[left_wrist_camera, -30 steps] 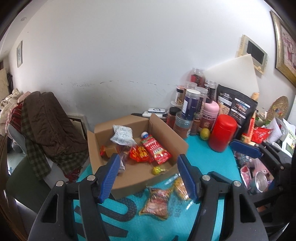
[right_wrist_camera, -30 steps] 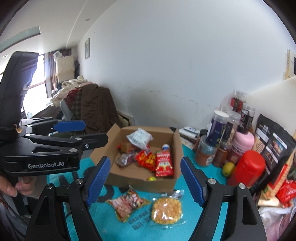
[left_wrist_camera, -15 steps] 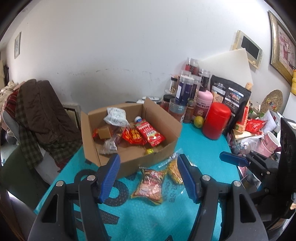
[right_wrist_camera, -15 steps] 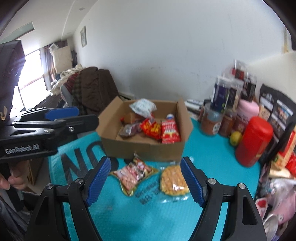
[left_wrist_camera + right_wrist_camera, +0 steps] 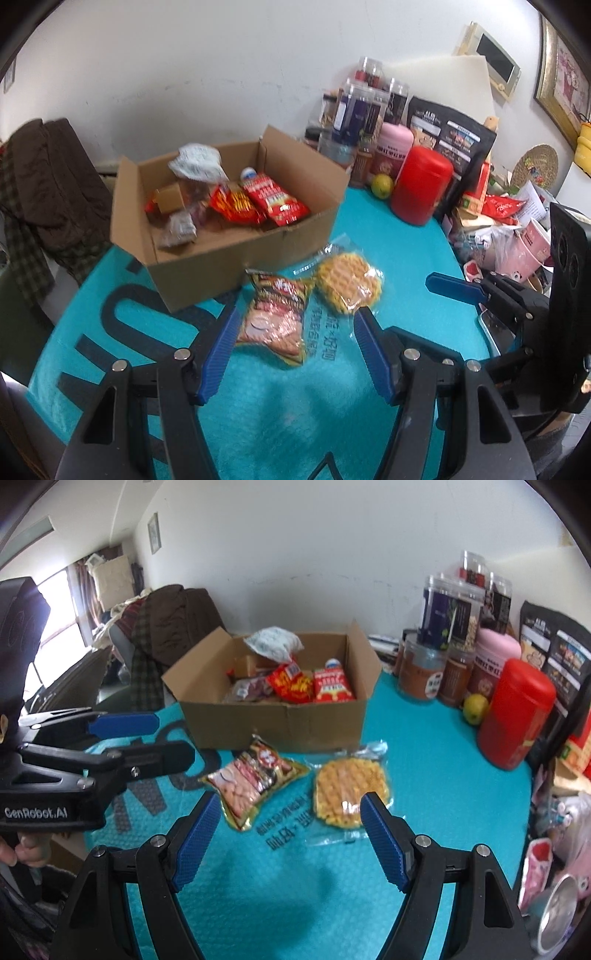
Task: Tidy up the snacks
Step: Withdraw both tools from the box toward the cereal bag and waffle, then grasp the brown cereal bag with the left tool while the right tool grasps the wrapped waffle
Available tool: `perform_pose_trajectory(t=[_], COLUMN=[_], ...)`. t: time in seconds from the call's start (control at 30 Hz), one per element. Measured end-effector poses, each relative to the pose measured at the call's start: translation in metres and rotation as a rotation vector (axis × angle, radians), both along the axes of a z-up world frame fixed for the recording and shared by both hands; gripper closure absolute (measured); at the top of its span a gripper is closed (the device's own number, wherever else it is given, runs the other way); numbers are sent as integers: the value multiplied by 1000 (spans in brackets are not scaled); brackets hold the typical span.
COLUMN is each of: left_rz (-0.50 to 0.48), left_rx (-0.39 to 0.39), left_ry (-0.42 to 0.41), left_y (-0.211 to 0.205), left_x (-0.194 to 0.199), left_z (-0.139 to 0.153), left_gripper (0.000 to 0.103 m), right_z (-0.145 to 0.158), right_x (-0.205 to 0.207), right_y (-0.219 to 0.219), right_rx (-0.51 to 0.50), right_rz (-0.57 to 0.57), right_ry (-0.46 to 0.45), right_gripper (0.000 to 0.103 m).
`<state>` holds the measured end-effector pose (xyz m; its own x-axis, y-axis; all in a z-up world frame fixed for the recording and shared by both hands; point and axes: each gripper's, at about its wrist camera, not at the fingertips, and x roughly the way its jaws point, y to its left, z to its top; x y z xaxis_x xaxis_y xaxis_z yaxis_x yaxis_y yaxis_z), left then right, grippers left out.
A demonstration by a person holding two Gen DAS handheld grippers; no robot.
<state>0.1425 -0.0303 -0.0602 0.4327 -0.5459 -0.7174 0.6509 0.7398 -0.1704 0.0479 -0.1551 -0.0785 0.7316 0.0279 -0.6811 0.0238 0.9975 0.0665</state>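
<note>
An open cardboard box on the teal mat holds several snack packets, among them two red ones. In front of it lie a red-and-yellow snack pack and a clear bag of yellow waffle snack. My left gripper is open and empty, just above the near edge of the red-and-yellow pack. My right gripper is open and empty, above the mat just short of both packs. Each gripper shows in the other's view, at the side.
Jars, a pink canister, a red canister, a lime and black pouches stand at the back right. Clutter of bags and cups lines the right edge. A chair with a brown coat stands left.
Both grippers have come down and forward toward the two packs on the mat; the box and packs now look larger and nearer. Both stay open.
</note>
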Motion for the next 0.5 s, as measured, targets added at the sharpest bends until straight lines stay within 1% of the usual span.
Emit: perform_pose_trajectory(t=[0.27,0.4,0.5], left_rz=[11,15,15], left_rx=[32,65,82], left_ry=[75,83,105], left_y=[-11,-19,-25], left_x=[16,26,34], left_z=[-32,-45,-56], left_gripper=[39,39,39], right_z=[-25,-36,-44], right_x=[17,26,32], right_y=[-14,-23,-31], right_rx=[16,16,17], right_rz=[-28,-49,-70], right_ry=[65,93,111], right_gripper=[24,24,24])
